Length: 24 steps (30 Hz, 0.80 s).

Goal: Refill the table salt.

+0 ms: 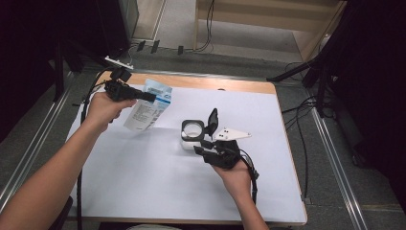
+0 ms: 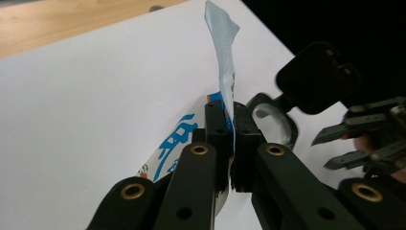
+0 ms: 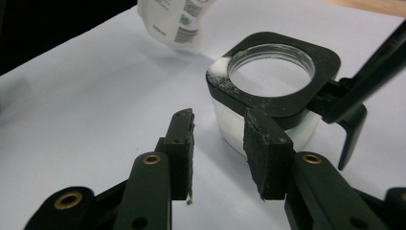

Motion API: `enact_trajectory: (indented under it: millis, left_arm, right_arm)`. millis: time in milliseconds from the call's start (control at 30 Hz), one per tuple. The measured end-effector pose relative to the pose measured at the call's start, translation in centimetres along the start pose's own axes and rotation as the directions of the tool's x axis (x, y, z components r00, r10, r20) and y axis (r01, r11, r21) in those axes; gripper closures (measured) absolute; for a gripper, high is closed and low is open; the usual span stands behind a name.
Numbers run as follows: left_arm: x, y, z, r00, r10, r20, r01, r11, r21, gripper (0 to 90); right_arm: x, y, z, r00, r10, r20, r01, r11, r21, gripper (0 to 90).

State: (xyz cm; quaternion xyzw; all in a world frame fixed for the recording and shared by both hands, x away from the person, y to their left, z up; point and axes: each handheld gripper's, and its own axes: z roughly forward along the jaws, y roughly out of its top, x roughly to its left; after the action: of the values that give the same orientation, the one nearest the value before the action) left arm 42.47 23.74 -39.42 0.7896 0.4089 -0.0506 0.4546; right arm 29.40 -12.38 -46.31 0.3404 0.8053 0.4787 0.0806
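One pouch (image 1: 146, 109) pinched in the left tongs (image 1: 149, 97); right tongs (image 3: 218, 143) spread beside one open-lidded jar (image 3: 273, 91).

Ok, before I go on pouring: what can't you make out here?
- Pouch: print too small in the high view; cut off by the top edge in the right gripper view; the left tongs, shut on it, cover its lower part in the left gripper view.
- Jar: fill level unclear, black collar and glare hide it.
- Right tongs: beside the jar, open; contact unclear.
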Motion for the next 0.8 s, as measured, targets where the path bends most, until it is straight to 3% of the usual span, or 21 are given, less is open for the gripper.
enact_trajectory:
  millis: [67,200,500,600,800]
  left_arm:
    - [0.6,-0.6,-0.4,0.9994,-0.026,0.024,0.027,0.9994,-0.02,90.0]
    - [1.0,-1.2,-1.3,0.9988,-0.042,0.026,0.043,0.9984,-0.036,90.0]
    - [1.2,-2.6,-2.7,0.9992,-0.038,0.013,0.038,0.9991,-0.02,89.3]
    - [1.2,-3.1,-3.3,0.9996,-0.017,-0.024,0.016,0.9997,-0.016,89.1]
    - [1.8,-4.3,-4.1,0.9998,-0.018,-0.009,0.018,0.9995,-0.026,88.8]
  right_arm:
    - [-0.1,-0.1,-0.1,1.0,0.007,0.003,-0.007,1.0,-0.001,65.1]
    - [-0.3,-0.2,-0.3,1.0,0.008,0.006,-0.008,1.0,-0.001,65.1]
    - [-0.9,-0.3,-0.9,0.9998,-0.005,0.018,0.005,1.0,0.004,65.1]
    - [-1.3,-0.4,-1.2,0.9997,-0.01,0.023,0.009,1.0,0.01,65.1]
    - [-2.0,-0.5,-1.7,0.9993,-0.014,0.034,0.014,1.0,0.017,64.7]
